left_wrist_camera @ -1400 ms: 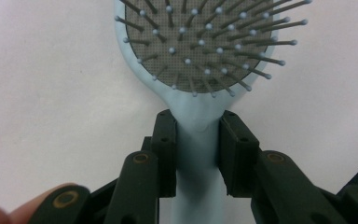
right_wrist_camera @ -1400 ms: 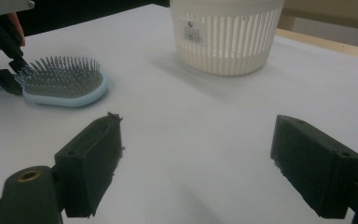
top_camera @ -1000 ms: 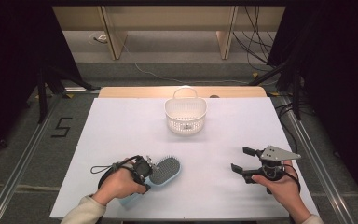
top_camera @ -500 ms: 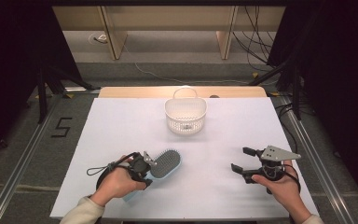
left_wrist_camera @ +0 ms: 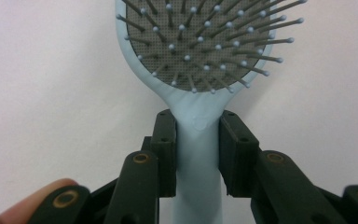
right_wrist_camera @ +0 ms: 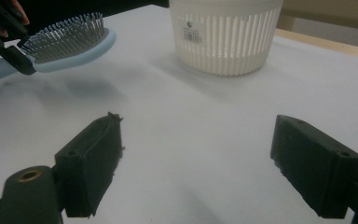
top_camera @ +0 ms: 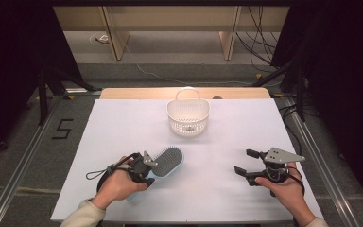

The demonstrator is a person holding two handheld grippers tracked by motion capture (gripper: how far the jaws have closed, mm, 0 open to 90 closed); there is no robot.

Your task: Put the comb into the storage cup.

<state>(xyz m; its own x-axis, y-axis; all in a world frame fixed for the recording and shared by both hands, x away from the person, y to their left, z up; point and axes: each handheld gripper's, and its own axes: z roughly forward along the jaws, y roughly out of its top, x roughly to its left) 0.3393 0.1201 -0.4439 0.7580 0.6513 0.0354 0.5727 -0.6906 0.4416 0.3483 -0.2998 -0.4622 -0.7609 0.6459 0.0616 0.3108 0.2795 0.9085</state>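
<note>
Your left gripper pinches the hairbrush at the neck of its pale blue handle, one pad on each side. The brush's long axis runs straight out ahead of the jaws, bristles facing up, and it appears lifted clear of the table. The white basket lies ahead and to the right, well apart. Your right gripper is spread wide and empty, farther from the brush, near the table.

Lab-type recording rig: white-covered table on metal floor rails, black curtains at the sides, loose cables, floor marker "5".
</note>
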